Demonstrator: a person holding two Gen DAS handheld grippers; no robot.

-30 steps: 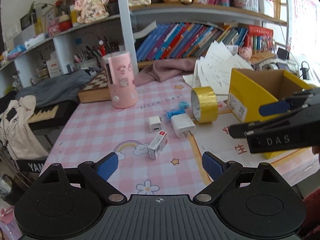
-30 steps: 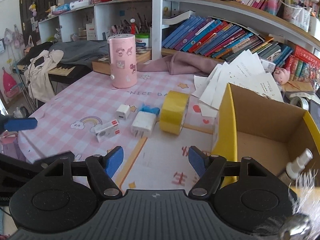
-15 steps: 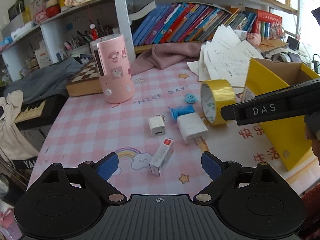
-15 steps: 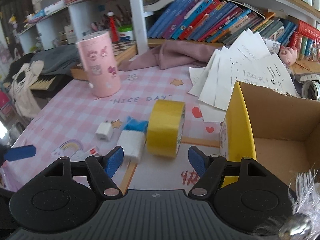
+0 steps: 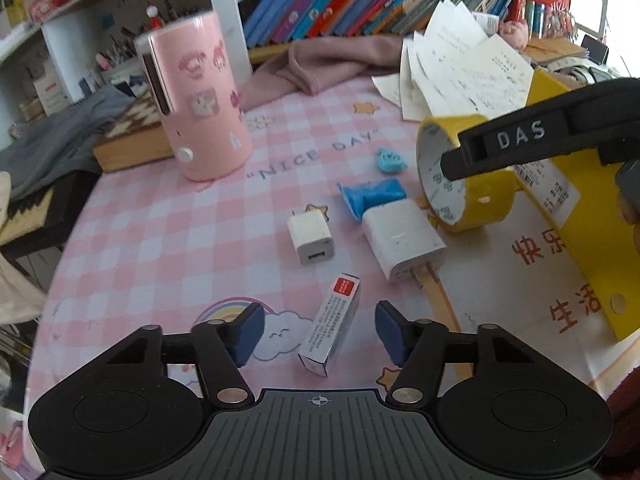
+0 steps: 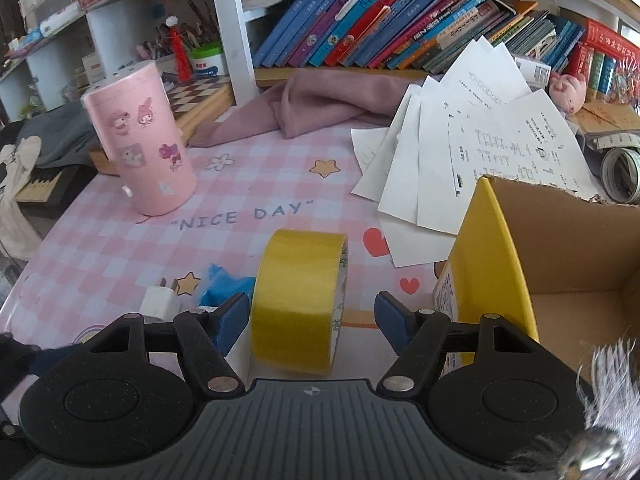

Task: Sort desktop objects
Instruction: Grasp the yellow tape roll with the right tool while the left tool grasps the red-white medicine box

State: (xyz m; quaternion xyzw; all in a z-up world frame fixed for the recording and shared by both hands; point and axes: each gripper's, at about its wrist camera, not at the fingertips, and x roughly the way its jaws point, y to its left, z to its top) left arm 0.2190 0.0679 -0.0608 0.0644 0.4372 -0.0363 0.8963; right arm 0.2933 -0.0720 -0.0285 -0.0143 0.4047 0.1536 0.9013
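My left gripper (image 5: 318,330) is open, its blue pads either side of a small white box with a red end (image 5: 332,330) lying on the pink checked mat. Ahead lie a small white charger (image 5: 311,238), a larger white charger (image 5: 402,244) and a blue plastic piece (image 5: 374,196). My right gripper (image 6: 310,322) is open around the upright yellow tape roll (image 6: 300,300), without touching it. The roll also shows in the left wrist view (image 5: 464,184), partly behind the right gripper's arm. The yellow cardboard box (image 6: 496,256) stands just right of it.
A pink cylinder with stickers (image 6: 140,140) stands at the back left. Loose papers (image 6: 472,148) and a pink cloth (image 6: 320,100) lie behind the box. A chessboard box (image 5: 132,136) and bookshelves line the back. The mat's left edge drops off to a keyboard.
Both grippers have moved forward and down. The left one now has the small white box between its pads. The right one now straddles the tape roll.
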